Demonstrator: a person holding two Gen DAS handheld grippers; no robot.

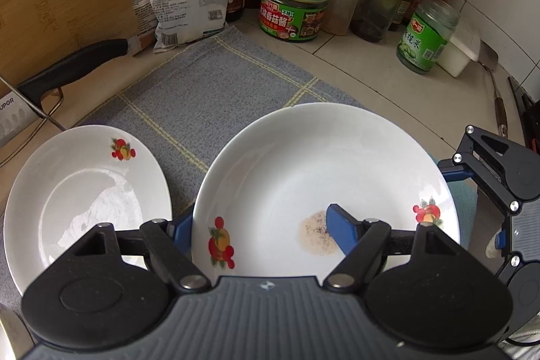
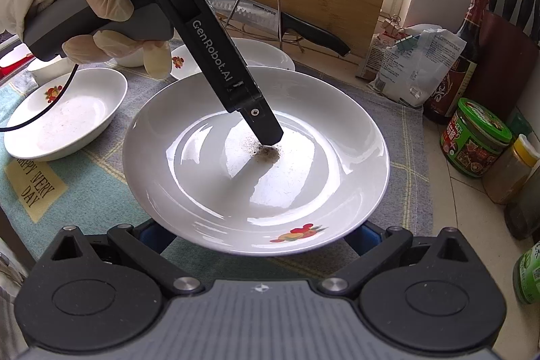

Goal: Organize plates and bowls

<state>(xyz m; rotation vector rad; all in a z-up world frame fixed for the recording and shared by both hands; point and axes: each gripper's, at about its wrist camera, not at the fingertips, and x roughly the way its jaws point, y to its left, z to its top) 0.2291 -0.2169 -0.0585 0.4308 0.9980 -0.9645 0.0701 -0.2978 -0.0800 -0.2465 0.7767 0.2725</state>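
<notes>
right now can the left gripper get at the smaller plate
Probably not yet: the left gripper pinches the big plate by its rim. The smaller plate lies uncovered beside it, so once freed it likely could.

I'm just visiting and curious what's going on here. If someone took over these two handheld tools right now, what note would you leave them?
Left tool: clamped on the large plate, one finger on top by a brown stain, the other under the rim.
Right tool: open, tips hidden under the plate's near rim; contact unclear.
Also on the cloth: a second plate and a deep dish.
Done: nothing stacked yet.
Left: probably stack the large plate with the second plate, then sort the dish.
</notes>
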